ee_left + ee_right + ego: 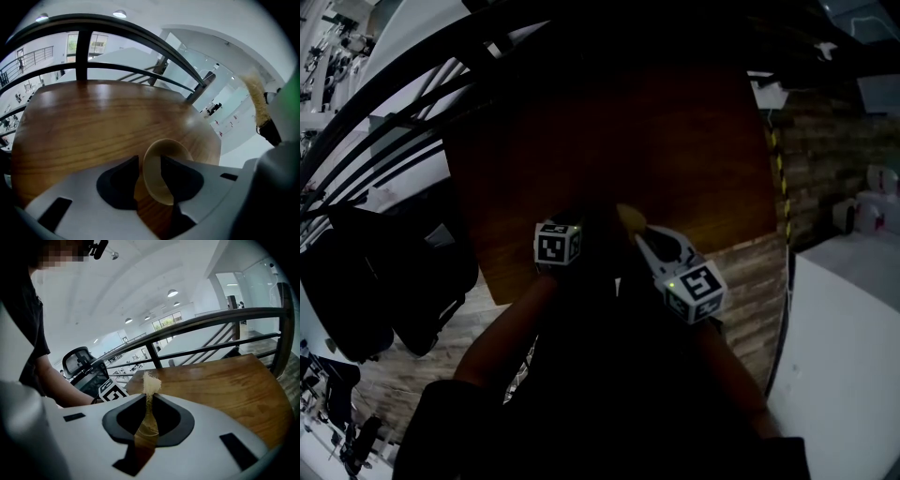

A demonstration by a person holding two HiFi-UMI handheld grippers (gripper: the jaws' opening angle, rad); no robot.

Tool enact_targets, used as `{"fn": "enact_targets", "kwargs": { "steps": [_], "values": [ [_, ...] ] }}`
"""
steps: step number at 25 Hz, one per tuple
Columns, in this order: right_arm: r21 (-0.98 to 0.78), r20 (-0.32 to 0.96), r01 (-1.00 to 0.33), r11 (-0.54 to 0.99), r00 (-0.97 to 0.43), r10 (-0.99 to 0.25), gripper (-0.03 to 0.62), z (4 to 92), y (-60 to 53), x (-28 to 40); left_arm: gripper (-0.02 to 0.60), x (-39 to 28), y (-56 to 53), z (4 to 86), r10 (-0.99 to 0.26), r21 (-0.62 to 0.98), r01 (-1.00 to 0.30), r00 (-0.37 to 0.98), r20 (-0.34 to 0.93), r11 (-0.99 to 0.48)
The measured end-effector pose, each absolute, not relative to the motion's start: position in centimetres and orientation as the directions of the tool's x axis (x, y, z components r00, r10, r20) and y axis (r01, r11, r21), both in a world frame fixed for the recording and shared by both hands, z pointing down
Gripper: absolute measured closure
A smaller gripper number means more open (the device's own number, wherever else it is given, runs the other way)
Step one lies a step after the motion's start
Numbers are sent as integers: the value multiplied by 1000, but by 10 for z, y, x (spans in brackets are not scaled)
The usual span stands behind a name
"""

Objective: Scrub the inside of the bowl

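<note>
Left gripper view: the bowl (153,176) sits tipped on edge over the table's (93,122) near side. Its wall is between the left gripper's (150,161) jaws, which are wide and closing but not pinching. The right gripper (149,401), above the table, is clamped on the brush (151,383). Scrub before that grip bites and the bowl probably skids off the table.

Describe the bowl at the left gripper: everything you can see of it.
The bowl is small, round and pale tan, smooth and matte. It is tipped on edge over the wooden table, with its empty inside turned right. Its wall stands between the closing jaws of the left gripper, one jaw outside, one inside. A slim gap shows at the outer jaw.
</note>
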State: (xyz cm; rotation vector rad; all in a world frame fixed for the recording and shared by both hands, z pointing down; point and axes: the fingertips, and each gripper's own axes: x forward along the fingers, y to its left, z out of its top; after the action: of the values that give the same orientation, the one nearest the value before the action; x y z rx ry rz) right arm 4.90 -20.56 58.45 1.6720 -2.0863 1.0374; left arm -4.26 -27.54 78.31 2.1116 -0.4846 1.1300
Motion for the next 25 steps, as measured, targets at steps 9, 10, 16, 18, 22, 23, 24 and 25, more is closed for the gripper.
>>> {"fn": "enact_targets", "kwargs": {
  "steps": [9,10,16,18,22,23,24,25],
  "values": [
    [-350,616,-932,99,-308,-725,545,588,-201,42,562,-47,-277,798,-20,364,-627,519,855,-689],
    [-348,618,-932,102,-310,-723,545,589,-200,42,568,-47,-275,798,-20,362,-627,516,856,-689],
    [-340,629,-931,129,-327,-705,545,585,-200,42,572,-35,-273,777,-48,375,-629,550,834,-681],
    [-309,645,-940,148,-321,-693,545,585,-201,44,572,-29,-273,757,-70,364,-624,560,826,-691],
    [-175,701,-965,195,-261,-663,546,586,-206,54,572,-6,-276,703,-149,345,-623,602,784,-702],
    [-142,717,-968,207,-245,-653,546,585,-207,57,572,1,-275,688,-171,334,-623,609,774,-707],
    [-107,731,-969,222,-228,-643,546,584,-209,61,572,7,-275,673,-195,318,-623,614,765,-715],
    [-69,742,-968,240,-210,-636,546,582,-212,65,572,13,-274,660,-217,301,-623,617,756,-722]
  ]
}}
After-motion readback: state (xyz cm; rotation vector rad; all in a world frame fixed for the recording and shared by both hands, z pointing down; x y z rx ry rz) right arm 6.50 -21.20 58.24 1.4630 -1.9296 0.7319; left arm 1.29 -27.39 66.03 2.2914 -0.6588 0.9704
